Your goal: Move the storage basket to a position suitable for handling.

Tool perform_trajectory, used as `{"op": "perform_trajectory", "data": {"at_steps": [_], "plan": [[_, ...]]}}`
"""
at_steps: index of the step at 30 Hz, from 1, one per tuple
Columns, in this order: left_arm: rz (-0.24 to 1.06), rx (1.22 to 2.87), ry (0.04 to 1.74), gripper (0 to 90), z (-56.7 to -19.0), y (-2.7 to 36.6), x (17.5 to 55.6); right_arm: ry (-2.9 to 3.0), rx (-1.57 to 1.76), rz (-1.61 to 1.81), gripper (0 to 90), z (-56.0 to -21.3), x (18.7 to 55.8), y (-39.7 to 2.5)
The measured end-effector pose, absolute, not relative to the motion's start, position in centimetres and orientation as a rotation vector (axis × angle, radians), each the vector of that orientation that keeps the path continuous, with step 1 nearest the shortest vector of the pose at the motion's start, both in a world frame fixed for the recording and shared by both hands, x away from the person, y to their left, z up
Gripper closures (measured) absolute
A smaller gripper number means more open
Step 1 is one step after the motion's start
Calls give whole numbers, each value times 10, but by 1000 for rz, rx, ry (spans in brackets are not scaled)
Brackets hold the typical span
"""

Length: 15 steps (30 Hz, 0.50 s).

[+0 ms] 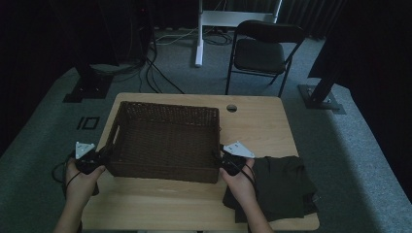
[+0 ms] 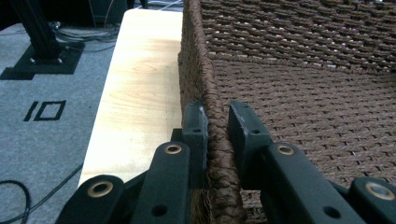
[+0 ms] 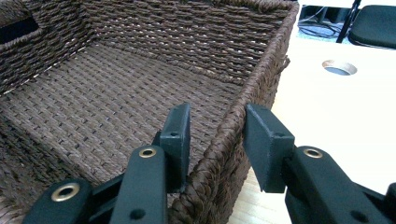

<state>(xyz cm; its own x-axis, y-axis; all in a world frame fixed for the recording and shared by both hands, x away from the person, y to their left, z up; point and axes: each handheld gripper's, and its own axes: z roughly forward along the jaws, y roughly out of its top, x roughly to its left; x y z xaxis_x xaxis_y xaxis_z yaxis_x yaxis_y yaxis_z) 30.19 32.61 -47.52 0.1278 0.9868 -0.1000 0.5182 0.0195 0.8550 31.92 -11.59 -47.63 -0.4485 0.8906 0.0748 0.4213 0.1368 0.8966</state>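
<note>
A dark brown wicker basket (image 1: 165,172) with nothing in it stands on a light wooden table (image 1: 257,131). My left gripper (image 1: 103,156) is at the basket's near left corner. In the left gripper view its jaws (image 2: 217,116) are shut on the rim of the basket's left wall (image 2: 201,56), one jaw outside and one inside. My right gripper (image 1: 223,162) is at the near right corner. In the right gripper view it (image 3: 217,126) straddles the right wall's rim (image 3: 261,70), open, with a gap left at the inner jaw. A hand holds each gripper.
A dark folded cloth (image 1: 282,184) lies on the table's front right, just right of my right hand. A round cable hole (image 1: 231,108) is in the table behind the basket. A black chair (image 1: 262,48) and stand bases are on the carpet beyond.
</note>
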Motion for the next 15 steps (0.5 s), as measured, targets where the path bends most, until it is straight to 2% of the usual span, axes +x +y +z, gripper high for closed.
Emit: {"op": "perform_trajectory", "data": {"at_steps": [15], "plan": [[699, 1609, 1482, 779, -475, 329, 282, 1948, 1232, 1278, 624, -477, 306, -119]]}}
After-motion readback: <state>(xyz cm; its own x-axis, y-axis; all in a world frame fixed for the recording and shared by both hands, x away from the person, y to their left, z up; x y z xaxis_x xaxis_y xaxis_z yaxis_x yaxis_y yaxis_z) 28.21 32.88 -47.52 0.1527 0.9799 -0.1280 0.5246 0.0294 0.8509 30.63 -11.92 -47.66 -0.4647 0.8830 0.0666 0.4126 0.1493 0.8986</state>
